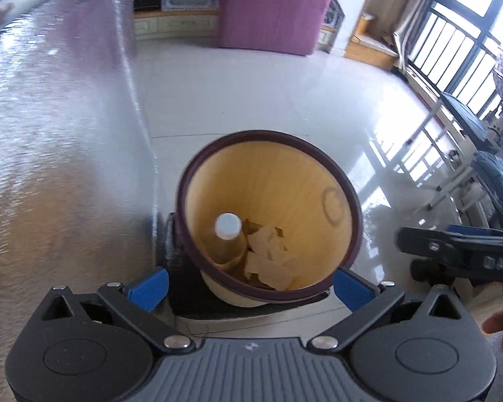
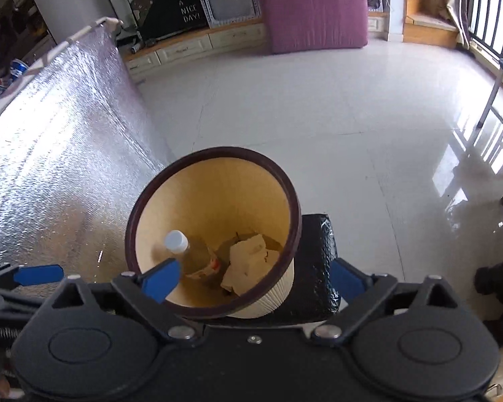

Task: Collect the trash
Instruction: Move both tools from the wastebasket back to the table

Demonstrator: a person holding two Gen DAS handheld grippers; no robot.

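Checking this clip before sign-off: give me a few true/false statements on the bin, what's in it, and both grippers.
1. The bin holds a white-capped bottle. True.
2. Crumpled paper lies on the floor beside the bin. False: it is inside the bin.
3. The left gripper grips the bottle. False: it is open, holding nothing.
4. The right gripper is open and empty. True.
5. The bin has a dark rim. True.

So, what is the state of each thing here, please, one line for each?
Trash bin: upright, no lid, partly filled.
Plastic bottle: capped, inside the bin.
Crumpled paper: inside the bin.
Left tool: open, empty.
Right tool: open, empty.
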